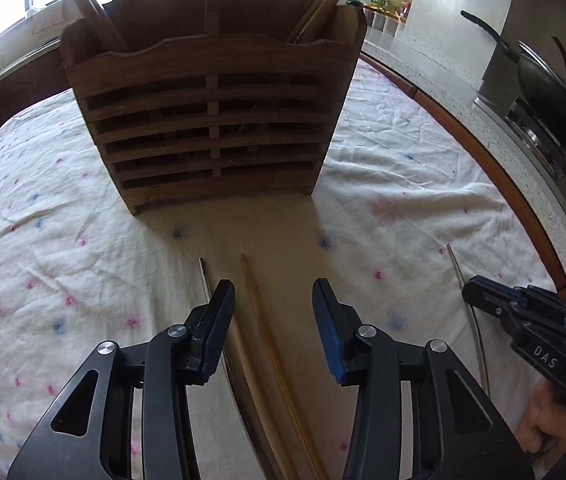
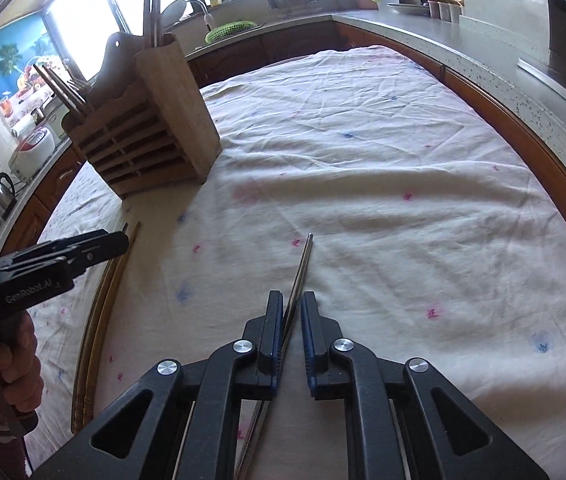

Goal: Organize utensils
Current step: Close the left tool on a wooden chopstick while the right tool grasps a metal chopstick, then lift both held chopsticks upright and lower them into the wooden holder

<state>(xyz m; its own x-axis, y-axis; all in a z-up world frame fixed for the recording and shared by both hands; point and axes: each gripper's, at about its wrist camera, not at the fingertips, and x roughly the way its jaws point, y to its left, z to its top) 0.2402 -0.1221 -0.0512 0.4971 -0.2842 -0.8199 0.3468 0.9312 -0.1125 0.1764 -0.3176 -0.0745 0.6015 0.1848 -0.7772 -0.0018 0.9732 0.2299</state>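
A wooden slatted utensil holder [image 1: 211, 120] stands on the clothed table, with chopsticks standing in its left and right compartments; it shows at the left in the right wrist view [image 2: 151, 128]. My left gripper [image 1: 273, 300] is open above a wooden chopstick [image 1: 259, 320], with a metal chopstick [image 1: 204, 280] just left of it. My right gripper [image 2: 292, 310] is nearly closed around a pair of metal chopsticks [image 2: 304, 260] lying on the cloth; a small gap remains at the right pad. The right gripper shows in the left wrist view [image 1: 483, 296].
A white cloth with pink and blue marks [image 2: 383, 200] covers the round table. A counter [image 2: 483, 52] curves behind it, with a black wok [image 1: 555, 92] on the stove at the right. The left gripper [image 2: 119, 240] shows at the left of the right wrist view.
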